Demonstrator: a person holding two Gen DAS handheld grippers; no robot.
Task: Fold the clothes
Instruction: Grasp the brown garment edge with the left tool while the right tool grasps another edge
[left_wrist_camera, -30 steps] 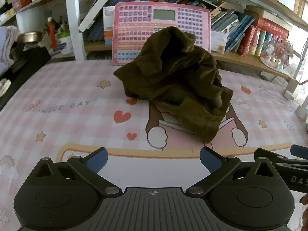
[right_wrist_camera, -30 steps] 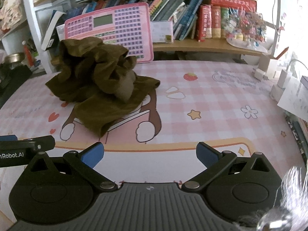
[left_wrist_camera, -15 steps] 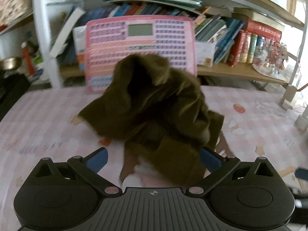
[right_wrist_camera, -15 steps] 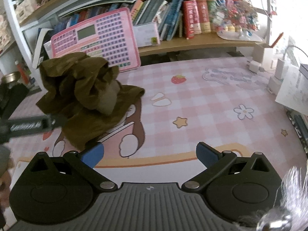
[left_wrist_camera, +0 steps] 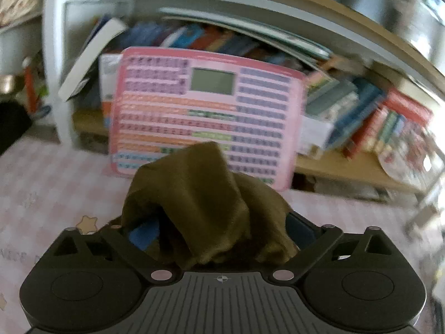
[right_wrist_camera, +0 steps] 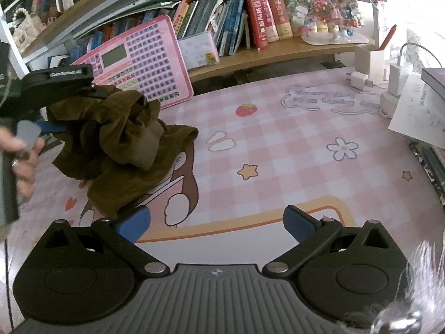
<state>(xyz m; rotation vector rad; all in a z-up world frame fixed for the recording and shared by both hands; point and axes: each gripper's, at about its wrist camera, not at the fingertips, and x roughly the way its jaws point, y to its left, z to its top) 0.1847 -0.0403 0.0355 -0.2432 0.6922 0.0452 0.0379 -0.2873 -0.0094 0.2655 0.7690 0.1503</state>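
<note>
Left tool (left_wrist_camera: 214, 231) amid brown garment (right_wrist_camera: 119, 142); right tool (right_wrist_camera: 217, 222) agape

Landmark: garment (right_wrist_camera: 122, 144), crumpled heap on desk (right_wrist_camera: 292, 150).
Toy keyboard (right_wrist_camera: 139, 64) behind garment, leaning on shelf (right_wrist_camera: 278, 53).
Books (right_wrist_camera: 261, 19) on shelf, right of keyboard.
Chargers (right_wrist_camera: 392, 75) far right of garment, at desk's back edge.
Papers (right_wrist_camera: 417, 111) far right, just before chargers.
Left gripper (left_wrist_camera: 214, 231) at garment's left side, cloth between fingers (left_wrist_camera: 141, 233).
Right gripper (right_wrist_camera: 217, 222) before garment, slightly right; left finger just beside cloth's near edge.
</note>
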